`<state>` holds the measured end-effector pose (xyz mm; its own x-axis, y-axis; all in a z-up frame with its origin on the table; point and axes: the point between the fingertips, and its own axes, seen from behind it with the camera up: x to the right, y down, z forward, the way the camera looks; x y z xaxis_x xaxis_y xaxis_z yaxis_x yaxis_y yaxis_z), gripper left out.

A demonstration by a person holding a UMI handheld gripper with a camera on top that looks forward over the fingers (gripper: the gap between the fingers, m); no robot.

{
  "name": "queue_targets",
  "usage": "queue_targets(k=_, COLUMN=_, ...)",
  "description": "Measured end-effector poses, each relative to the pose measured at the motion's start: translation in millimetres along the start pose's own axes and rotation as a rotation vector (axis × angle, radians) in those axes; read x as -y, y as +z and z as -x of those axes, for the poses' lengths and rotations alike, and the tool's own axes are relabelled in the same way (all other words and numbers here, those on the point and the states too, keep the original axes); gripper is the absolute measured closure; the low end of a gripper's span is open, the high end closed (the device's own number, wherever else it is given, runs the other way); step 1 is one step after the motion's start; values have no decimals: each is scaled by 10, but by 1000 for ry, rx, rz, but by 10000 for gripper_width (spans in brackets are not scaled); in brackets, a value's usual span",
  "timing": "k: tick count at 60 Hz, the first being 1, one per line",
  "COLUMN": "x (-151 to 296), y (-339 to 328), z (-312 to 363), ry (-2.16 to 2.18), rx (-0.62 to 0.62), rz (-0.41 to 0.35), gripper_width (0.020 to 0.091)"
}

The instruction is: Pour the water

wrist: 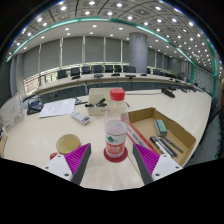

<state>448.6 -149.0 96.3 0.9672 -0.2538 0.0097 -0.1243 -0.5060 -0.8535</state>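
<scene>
A white container with a red label and a red base (116, 139) stands upright on the pale table (40, 135), just ahead of my fingertips and centred between them. Beyond it stands a clear bottle with a red cap (118, 101). A tan paper cup (68, 144) sits to the left, close to the left finger. My gripper (112, 152) is open, its magenta pads (72, 160) spread wide to either side of the white container with a gap on each side. Nothing is held.
An open cardboard box (160, 133) holding several small items lies to the right of the right finger. Papers (57, 107) and a small box (81, 117) lie further back on the left. Rows of black chairs (100, 71) line the desks beyond.
</scene>
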Motion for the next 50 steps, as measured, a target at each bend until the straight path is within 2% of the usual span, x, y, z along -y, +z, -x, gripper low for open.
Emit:
queue_targets(k=10, x=-118, y=-868, z=239, ry=1, rx=9, rz=103, gripper_width=245)
queue_targets(k=17, x=-177, y=-1460, z=353, ry=-45, rx=7, rz=128, gripper_width=242)
queue_targets(k=30, x=-249, y=-2254, z=558, ry=-103, rx=48, rz=122, gripper_width=248)
queue_targets(k=50, x=-371, y=-2758, z=717, ry=-114, rx=101, rz=134, gripper_width=246)
